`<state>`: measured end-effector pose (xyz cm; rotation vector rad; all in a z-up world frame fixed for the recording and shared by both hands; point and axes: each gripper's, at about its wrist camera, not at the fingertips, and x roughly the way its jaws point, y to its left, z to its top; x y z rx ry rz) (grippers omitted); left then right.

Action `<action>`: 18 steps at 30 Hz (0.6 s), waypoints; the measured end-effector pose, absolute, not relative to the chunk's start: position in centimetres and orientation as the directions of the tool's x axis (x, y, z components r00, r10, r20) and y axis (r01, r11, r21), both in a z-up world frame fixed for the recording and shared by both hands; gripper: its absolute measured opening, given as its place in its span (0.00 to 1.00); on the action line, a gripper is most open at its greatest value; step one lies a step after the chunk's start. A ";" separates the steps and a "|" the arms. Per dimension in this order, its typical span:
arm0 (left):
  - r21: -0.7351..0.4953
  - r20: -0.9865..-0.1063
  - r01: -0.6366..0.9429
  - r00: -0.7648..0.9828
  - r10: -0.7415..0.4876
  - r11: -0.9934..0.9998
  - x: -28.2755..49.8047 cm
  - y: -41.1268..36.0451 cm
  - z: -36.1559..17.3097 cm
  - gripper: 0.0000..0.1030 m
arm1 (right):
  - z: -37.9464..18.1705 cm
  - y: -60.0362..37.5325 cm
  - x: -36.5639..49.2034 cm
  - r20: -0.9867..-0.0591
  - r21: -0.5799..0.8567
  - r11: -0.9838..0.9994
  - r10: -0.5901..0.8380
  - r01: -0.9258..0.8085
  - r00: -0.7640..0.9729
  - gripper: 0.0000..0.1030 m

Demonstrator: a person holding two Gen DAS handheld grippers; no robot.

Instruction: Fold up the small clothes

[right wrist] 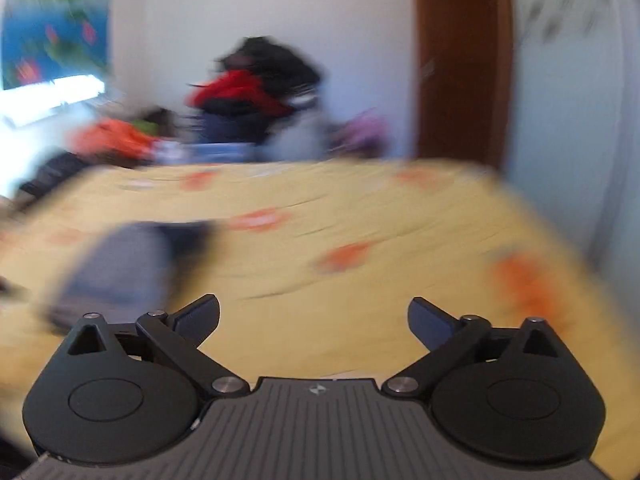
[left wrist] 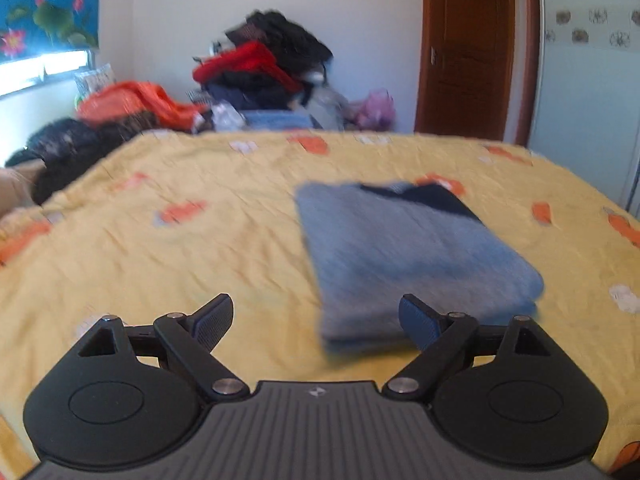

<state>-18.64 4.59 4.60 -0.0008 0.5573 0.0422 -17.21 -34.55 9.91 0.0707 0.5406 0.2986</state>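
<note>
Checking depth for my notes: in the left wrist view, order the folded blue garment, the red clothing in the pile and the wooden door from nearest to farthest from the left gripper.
From the left gripper:
1. Folded blue garment, just ahead, right of centre.
2. Red clothing, beyond the bed, centre-left.
3. Wooden door, far right; depth close to the pile's, order uncertain.

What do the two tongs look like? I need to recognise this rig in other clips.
Both match. The left tongs and right tongs have a grey ribbed body with a small white logo, two round black discs, black link bars with silver rivets, and short dark blue fingers with a textured pad. No cables or sleeves show.
</note>
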 end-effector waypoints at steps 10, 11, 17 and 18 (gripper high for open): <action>-0.095 -0.663 -0.119 0.748 0.026 0.988 -17.2 2.5 0.1 0.89 | 3.4 -20.9 -14.6 -0.681 0.097 0.936 0.311 -0.339 0.663 0.97; -0.086 -0.651 -0.127 0.758 0.041 0.988 -17.2 2.6 0.1 0.89 | 3.0 -20.4 -14.7 -0.699 0.103 0.939 0.303 -0.328 0.648 0.97; -0.082 -0.668 -0.120 0.743 0.034 0.989 -17.1 2.8 0.1 0.96 | 1.0 -17.6 -14.6 -0.720 -0.012 0.962 0.181 -0.273 0.670 1.00; -0.078 -0.671 -0.123 0.740 0.039 0.989 -17.0 2.8 0.1 0.97 | 0.9 -17.3 -14.7 -0.711 -0.022 0.966 0.167 -0.259 0.683 1.00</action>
